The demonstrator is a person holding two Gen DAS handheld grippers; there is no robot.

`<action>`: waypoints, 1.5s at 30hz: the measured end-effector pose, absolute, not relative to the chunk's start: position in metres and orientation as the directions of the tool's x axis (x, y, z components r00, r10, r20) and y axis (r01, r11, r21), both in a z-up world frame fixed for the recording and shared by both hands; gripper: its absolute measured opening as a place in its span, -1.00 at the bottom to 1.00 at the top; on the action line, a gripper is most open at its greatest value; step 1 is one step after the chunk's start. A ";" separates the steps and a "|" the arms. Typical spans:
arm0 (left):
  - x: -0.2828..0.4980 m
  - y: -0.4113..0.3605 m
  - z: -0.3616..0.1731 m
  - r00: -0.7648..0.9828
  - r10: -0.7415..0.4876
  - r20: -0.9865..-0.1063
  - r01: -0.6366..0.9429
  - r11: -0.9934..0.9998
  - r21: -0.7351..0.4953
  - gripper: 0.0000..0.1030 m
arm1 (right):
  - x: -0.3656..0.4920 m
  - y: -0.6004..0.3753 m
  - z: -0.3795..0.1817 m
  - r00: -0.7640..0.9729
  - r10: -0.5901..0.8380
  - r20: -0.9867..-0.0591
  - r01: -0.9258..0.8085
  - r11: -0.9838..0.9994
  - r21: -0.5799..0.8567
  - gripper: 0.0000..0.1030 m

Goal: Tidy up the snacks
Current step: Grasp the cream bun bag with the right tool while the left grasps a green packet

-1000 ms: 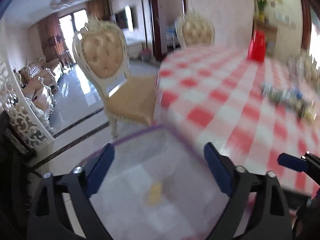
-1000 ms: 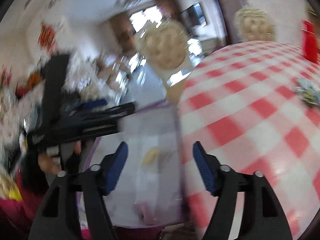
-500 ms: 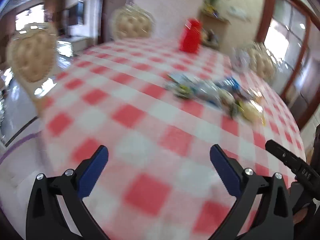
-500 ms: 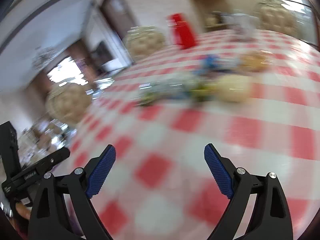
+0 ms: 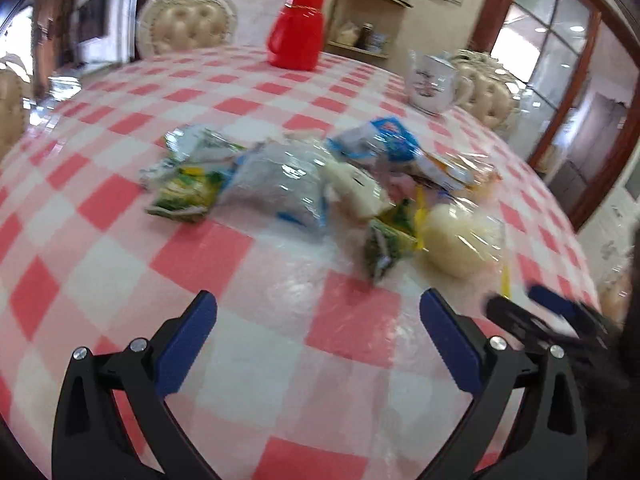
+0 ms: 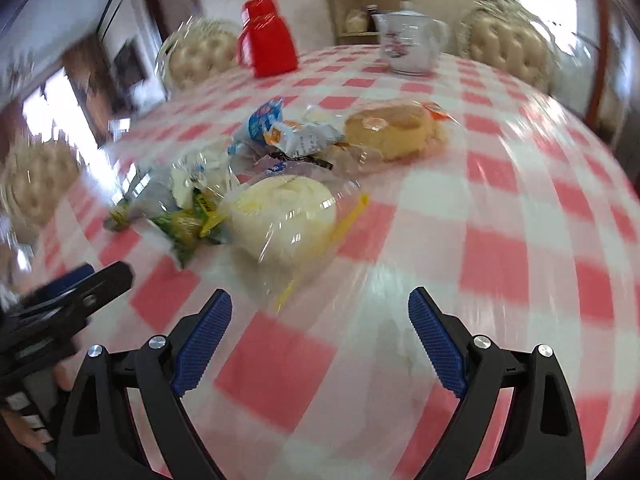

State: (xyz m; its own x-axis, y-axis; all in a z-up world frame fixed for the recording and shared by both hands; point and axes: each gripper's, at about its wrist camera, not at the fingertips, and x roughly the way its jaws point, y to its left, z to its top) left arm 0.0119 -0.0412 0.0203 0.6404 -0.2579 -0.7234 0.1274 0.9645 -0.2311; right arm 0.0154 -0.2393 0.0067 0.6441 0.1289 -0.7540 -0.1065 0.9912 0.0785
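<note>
**Snack pile on a checked table, both grippers wide and empty**

Red-and-white checked cloth covers the round table (image 5: 120,216), with tufted cream chairs (image 5: 188,28) around it, a corner shelf and glazed doors behind. At the far edge stand a red jug (image 5: 296,28) at about 12 o'clock and a white teapot (image 5: 432,84) toward 1 o'clock.

The snacks lie in a loose heap near the middle of the table, all in shiny wrappers, some blurred. From the left wrist view, left to right: a green-and-yellow packet (image 5: 184,192), a clear and white bag (image 5: 280,188), a blue-and-white packet (image 5: 388,140), a small green packet (image 5: 384,248) and a pale round bun (image 5: 460,240) in clear film. The right wrist view adds a golden round cake (image 6: 396,128), wrapped, at the far side of the heap, just beside an orange-and-white packet (image 6: 300,136).

The left gripper (image 5: 318,344) has its blue-padded fingers spread wide with nothing between them; the heap lies ahead at 12 o'clock, apart from the tips. The right gripper (image 6: 320,340) is likewise spread and empty, the pale bun (image 6: 284,216) near its left finger at about 11 o'clock, not touching. Each view catches the other gripper at its lower edge.
</note>
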 end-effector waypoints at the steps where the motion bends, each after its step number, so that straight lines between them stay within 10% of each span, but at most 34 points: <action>1: 0.009 -0.038 0.022 0.648 -0.287 -0.706 0.144 0.956 -0.257 0.97 | 0.025 -0.238 0.005 0.633 0.144 -0.761 -0.145 0.987 0.066 0.69; 15: 0.007 -0.047 0.025 0.658 -0.329 -0.677 0.220 0.944 -0.246 0.97 | 0.100 -0.217 -0.007 0.518 0.249 -0.818 -0.428 0.904 0.004 0.70; 22: 0.008 -0.046 0.023 0.655 -0.332 -0.679 0.219 0.943 -0.250 0.97 | 0.110 -0.221 -0.003 0.534 0.268 -0.802 -0.358 0.931 0.073 0.69; 28: 0.007 -0.040 0.023 0.659 -0.358 -0.662 0.218 0.933 -0.287 0.97 | 0.070 -0.216 0.009 0.599 0.281 -0.750 -0.367 0.929 0.055 0.22; 45: 0.051 -0.079 0.019 0.653 -0.132 -0.746 0.114 0.991 -0.076 0.97 | -0.045 -0.295 0.015 0.717 0.260 -0.646 -0.078 0.952 0.297 0.22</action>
State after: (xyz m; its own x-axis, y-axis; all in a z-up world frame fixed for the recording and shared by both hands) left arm 0.0506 -0.0792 0.0186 0.6531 -0.1324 -0.7456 0.1138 0.9906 -0.0763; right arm -0.0445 -0.2950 0.0146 0.7173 0.2602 -0.6463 -0.0779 0.9518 0.2967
